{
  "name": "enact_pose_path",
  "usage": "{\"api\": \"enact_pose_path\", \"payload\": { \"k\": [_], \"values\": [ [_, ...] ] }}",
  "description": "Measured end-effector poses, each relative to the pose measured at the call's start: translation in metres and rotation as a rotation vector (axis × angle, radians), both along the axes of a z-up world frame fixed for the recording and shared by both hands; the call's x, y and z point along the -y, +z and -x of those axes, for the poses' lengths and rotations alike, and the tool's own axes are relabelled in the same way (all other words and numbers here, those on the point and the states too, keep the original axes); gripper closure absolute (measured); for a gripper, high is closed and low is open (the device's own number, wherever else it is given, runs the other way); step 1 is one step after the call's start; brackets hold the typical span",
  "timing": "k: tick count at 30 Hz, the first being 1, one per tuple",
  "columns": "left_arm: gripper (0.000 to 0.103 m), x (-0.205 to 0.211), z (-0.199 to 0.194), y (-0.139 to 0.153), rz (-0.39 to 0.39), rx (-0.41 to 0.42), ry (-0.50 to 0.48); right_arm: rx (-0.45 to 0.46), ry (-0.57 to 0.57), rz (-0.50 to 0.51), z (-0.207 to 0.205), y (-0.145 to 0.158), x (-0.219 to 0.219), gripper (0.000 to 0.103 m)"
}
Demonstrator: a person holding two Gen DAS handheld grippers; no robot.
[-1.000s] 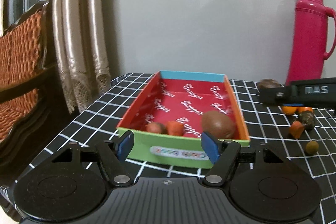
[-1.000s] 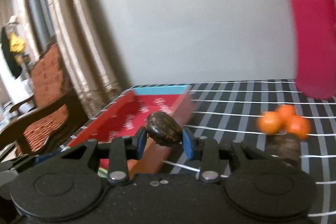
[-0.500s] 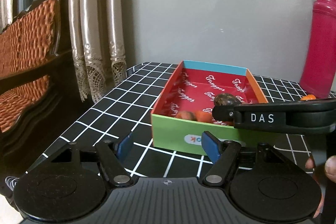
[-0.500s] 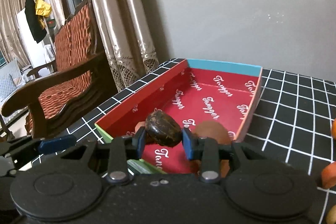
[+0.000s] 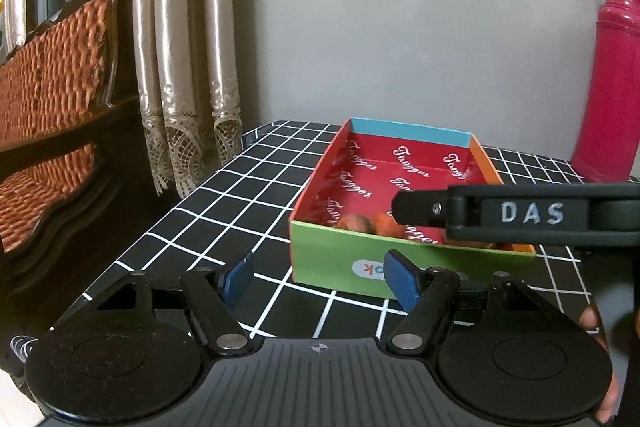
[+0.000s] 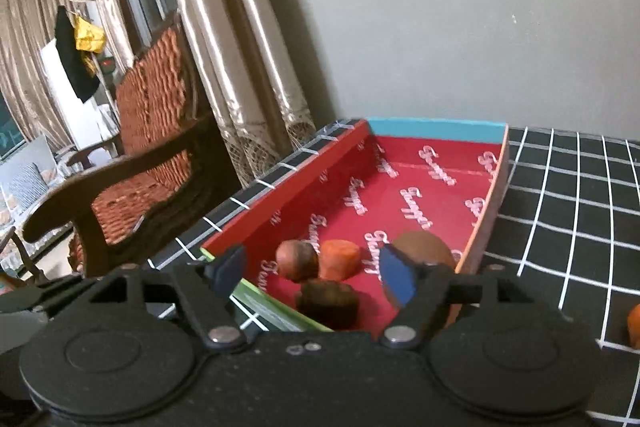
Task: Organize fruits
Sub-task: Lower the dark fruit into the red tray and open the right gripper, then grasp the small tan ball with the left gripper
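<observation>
Four fruits [image 6: 328, 301] are seen in the red box [image 6: 490, 215], the dark one just released below the opening right gripper [image 6: 314, 273]; the empty, part-open left gripper [image 5: 320, 277] hovers; a fruit on the surface [image 6: 560, 187] is judged next.

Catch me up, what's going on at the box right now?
A person is sorting fruit into the red-lined box. The right gripper hangs over the box's near end, jaws opening, and the dark fruit sits loose below them beside three others. The left gripper waits open in front of the box, holding nothing.
</observation>
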State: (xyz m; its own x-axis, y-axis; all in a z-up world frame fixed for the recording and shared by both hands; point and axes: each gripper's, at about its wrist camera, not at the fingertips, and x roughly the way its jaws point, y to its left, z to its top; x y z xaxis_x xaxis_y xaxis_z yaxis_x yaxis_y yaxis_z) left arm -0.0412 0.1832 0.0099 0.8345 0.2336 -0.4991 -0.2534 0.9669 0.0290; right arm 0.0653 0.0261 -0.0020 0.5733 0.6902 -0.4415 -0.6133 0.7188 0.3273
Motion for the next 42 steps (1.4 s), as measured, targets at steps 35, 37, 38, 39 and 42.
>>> {"api": "enact_pose_path", "payload": {
  "k": [35, 37, 38, 39, 42],
  "values": [
    [0.032, 0.189, -0.031, -0.009, -0.100, 0.016, -0.354, 0.024, -0.452, -0.048, 0.040, 0.008, 0.221, 0.025],
    [0.032, 0.197, -0.034, -0.011, -0.093, 0.010, -0.365, 0.018, -0.469, -0.050, 0.043, 0.006, 0.231, 0.025],
    [0.032, 0.200, -0.035, -0.012, -0.091, 0.007, -0.374, 0.015, -0.477, -0.050, 0.043, 0.006, 0.234, 0.025],
    [0.032, 0.204, -0.036, -0.013, -0.089, 0.004, -0.386, 0.013, -0.484, -0.050, 0.044, 0.004, 0.239, 0.025],
    [0.032, 0.221, -0.037, -0.017, -0.101, -0.001, -0.422, 0.009, -0.500, -0.051, 0.048, 0.002, 0.250, 0.025]
  ]
}}
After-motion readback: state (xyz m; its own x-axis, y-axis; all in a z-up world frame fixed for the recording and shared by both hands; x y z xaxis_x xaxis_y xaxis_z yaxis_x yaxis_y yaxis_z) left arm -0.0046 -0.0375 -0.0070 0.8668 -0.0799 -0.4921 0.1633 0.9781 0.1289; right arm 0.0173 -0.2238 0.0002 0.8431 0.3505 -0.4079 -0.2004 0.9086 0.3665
